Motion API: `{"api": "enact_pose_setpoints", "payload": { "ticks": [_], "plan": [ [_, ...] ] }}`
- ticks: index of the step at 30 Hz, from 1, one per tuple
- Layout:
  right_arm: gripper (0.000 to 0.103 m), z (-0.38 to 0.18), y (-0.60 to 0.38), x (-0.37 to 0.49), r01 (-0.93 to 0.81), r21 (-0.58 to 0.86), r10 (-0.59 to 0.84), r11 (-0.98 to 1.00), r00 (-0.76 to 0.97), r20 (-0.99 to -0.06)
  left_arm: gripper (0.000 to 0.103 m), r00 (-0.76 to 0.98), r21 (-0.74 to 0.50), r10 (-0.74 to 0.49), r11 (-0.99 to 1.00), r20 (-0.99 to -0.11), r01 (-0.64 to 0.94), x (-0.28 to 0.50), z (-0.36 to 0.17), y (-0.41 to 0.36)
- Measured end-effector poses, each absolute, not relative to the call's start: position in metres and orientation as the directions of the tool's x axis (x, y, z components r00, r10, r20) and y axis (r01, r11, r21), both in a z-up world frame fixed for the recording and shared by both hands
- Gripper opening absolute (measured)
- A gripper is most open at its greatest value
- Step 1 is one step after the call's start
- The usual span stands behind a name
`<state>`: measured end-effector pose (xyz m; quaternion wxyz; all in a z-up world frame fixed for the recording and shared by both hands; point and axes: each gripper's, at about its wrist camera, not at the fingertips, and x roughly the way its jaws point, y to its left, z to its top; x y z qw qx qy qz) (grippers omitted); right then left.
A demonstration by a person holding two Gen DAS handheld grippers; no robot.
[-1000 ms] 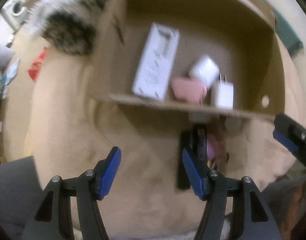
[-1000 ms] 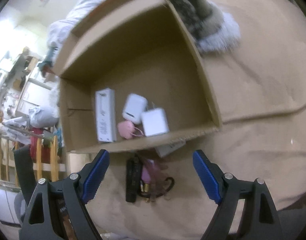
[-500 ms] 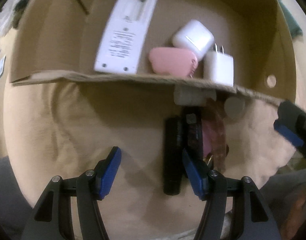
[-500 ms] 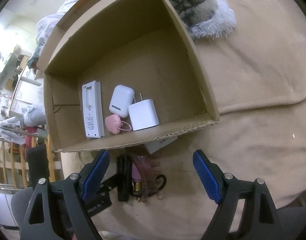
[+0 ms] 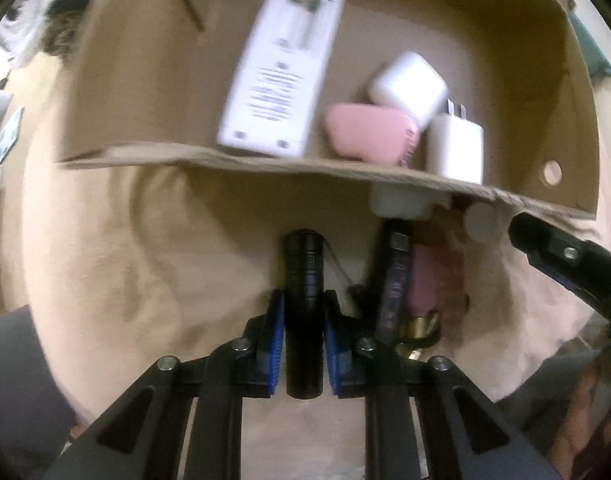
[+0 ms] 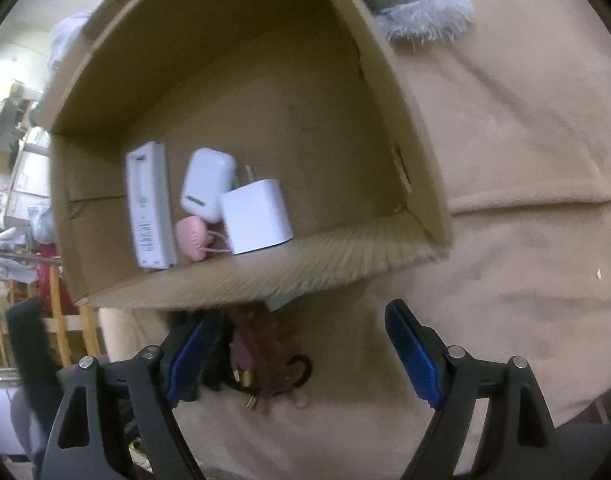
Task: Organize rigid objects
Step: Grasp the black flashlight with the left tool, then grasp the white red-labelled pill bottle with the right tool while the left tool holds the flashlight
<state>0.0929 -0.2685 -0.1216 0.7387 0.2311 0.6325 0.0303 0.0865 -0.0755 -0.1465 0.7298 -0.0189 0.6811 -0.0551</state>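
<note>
My left gripper (image 5: pixel 304 316) is shut on a black flashlight (image 5: pixel 304 276) that lies on the tan blanket in front of the cardboard box (image 5: pixel 289 166). The box holds a white remote (image 5: pixel 281 68), a pink case (image 5: pixel 365 132), a white earbud case (image 5: pixel 407 84) and a white charger plug (image 5: pixel 455 148); they also show in the right wrist view (image 6: pixel 253 216). Right of the flashlight lies a pile with a dark stick (image 5: pixel 395 280) and a pink item (image 5: pixel 423 276). My right gripper (image 6: pixel 297 344) is open above that pile (image 6: pixel 261 352).
A tan blanket (image 6: pixel 505 160) covers the surface. A furry grey and white item (image 6: pixel 417 4) lies beyond the box's far right corner. White objects (image 5: pixel 401 204) sit against the box's front wall. Wooden furniture (image 6: pixel 57 312) stands at the left.
My left gripper has closed on the black flashlight and moved it left, away from the pile. My right gripper has come lower and closer to the box and pile.
</note>
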Motion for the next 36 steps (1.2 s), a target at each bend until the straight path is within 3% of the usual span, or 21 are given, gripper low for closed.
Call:
{"api": "enact_pose_setpoints", "payload": {
  "ticks": [10, 13, 14, 29, 36],
  "plan": [
    [0.083, -0.144, -0.243, 0.119, 0.162, 0.238, 0.213, 0.958, 0.156, -0.964, 0.016, 0.119, -0.098, -0.099, 0.995, -0.988, 0.016, 0.079, -0.127, -0.043],
    [0.067, -0.150, -0.238, 0.122, 0.145, 0.237, 0.215, 0.961, 0.151, -0.965, 0.016, 0.117, -0.100, -0.102, 0.995, -0.988, 0.019, 0.073, -0.120, -0.034],
    [0.055, -0.150, -0.235, 0.123, 0.134, 0.237, 0.216, 0.962, 0.153, -0.964, 0.016, 0.116, -0.097, -0.098, 0.995, -0.988, 0.021, 0.073, -0.121, -0.034],
    [0.055, -0.124, -0.226, 0.095, 0.098, 0.265, 0.241, 0.959, 0.209, -0.948, 0.016, 0.153, -0.052, -0.055, 0.998, -0.987, 0.018, 0.080, -0.116, -0.042],
    [0.055, -0.087, -0.230, 0.064, 0.063, 0.306, 0.278, 0.950, 0.278, -0.919, 0.016, 0.332, -0.005, -0.009, 1.000, -0.943, 0.013, 0.056, -0.061, -0.033]
  ]
}}
